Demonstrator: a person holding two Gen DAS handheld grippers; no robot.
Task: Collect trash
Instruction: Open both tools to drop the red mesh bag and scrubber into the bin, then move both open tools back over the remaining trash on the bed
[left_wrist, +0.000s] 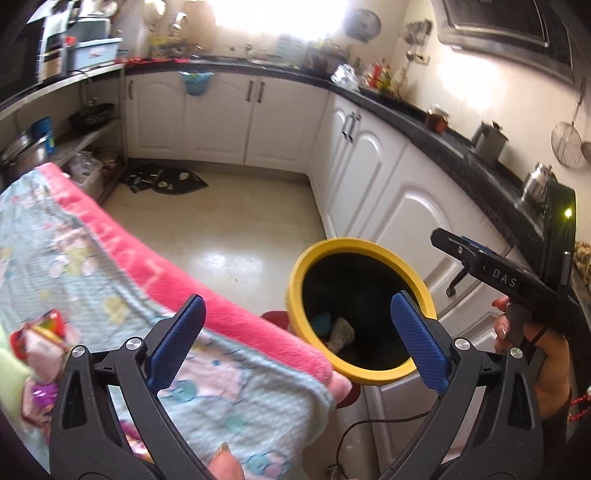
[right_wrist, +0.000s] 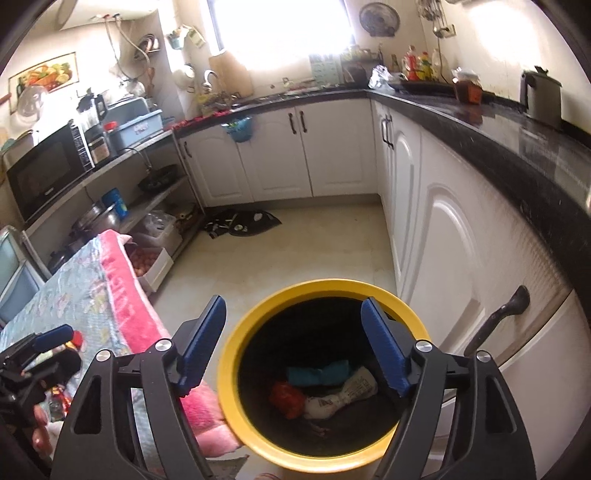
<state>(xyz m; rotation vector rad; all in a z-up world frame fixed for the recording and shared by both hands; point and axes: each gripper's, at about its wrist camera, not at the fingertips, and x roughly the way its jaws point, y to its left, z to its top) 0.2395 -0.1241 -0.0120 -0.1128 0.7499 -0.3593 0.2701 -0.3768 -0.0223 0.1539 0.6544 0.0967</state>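
A yellow-rimmed black bin (right_wrist: 236, 402) stands on the floor beside the table; it also shows in the left wrist view (left_wrist: 295, 273). Inside lie a teal wrapper (right_wrist: 317, 373), a red wrapper (right_wrist: 286, 398) and a white crumpled paper (right_wrist: 343, 393). My right gripper (right_wrist: 293, 349) is open and empty, right above the bin's mouth. My left gripper (left_wrist: 297, 341) is open and empty over the table's edge, left of the bin. Colourful wrappers (left_wrist: 40, 343) lie on the table at far left.
The table wears a light-blue cloth with a pink border (left_wrist: 177, 280). White cabinets (right_wrist: 454, 236) under a black counter (right_wrist: 517, 147) run along the right. A dark mat (right_wrist: 242, 223) lies on the floor. Shelves with pots (right_wrist: 96, 218) stand at left.
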